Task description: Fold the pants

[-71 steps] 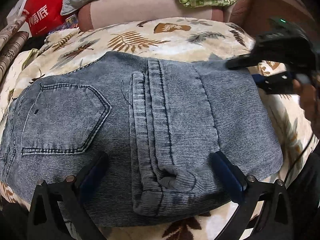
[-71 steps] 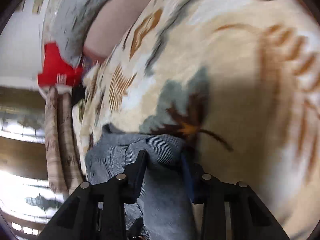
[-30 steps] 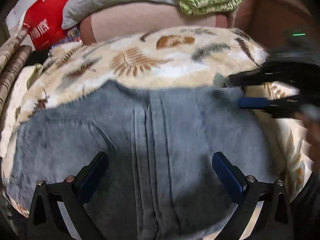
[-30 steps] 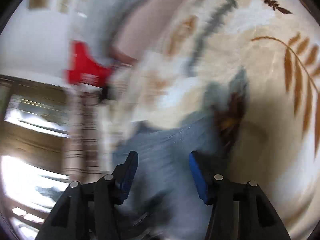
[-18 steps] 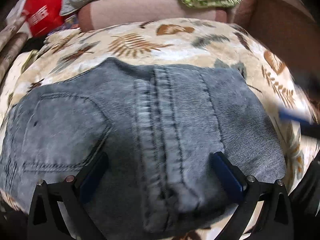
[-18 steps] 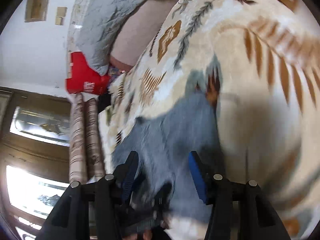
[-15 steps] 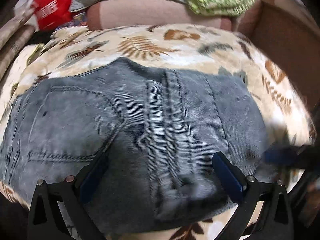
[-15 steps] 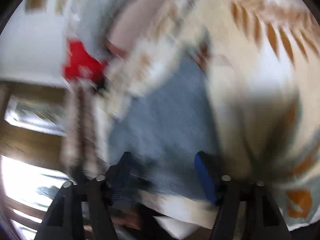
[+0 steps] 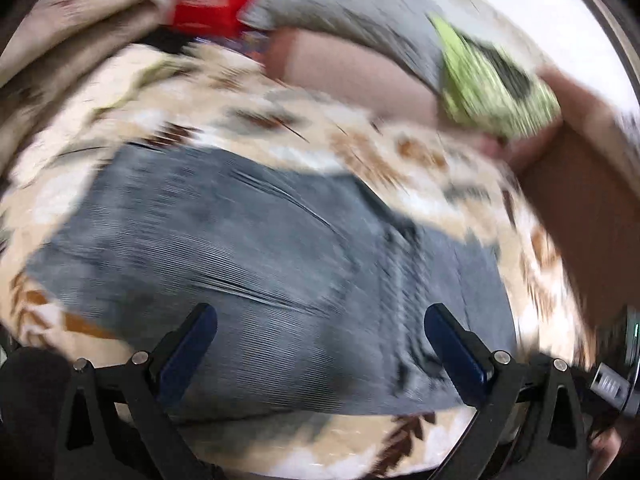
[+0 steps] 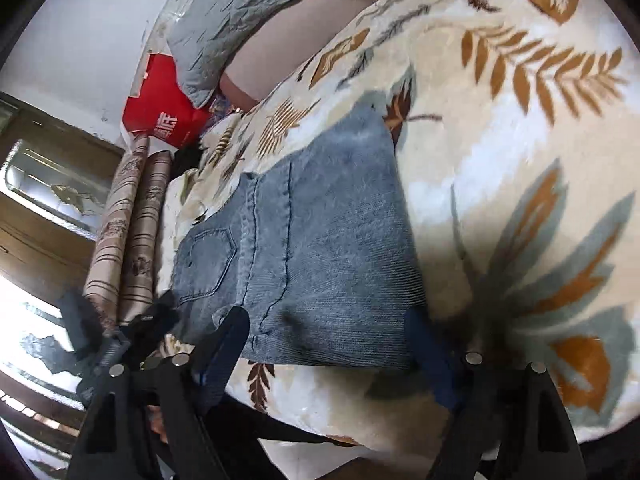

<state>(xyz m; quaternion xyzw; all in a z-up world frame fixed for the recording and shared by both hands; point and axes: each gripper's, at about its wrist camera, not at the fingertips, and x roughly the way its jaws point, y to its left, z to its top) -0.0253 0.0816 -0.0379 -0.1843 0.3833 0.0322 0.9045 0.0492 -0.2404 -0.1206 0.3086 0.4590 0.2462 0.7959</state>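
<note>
The folded blue-grey pants (image 10: 320, 248) lie flat on the leaf-print blanket (image 10: 520, 168), back pocket toward the left. My right gripper (image 10: 326, 346) hovers over their near edge with its jaws opening; the fabric shows between the fingers, but the pads do not press on it. In the blurred left wrist view the pants (image 9: 248, 264) fill the middle, tilted. My left gripper (image 9: 320, 340) stands open above them and holds nothing. The left gripper's dark body (image 10: 104, 344) shows at the lower left of the right wrist view.
A grey pillow (image 10: 236, 16), a red bag (image 10: 164, 112) and green cloth (image 9: 492, 88) sit at the far side of the bed. Rolled striped fabric (image 10: 128, 224) lies along the left. A brown board (image 9: 588, 216) stands at the right.
The right gripper let go of the pants' corner, widened its jaws and drew back to the near edge. The left gripper swung sideways and rolled, so its view is now tilted.
</note>
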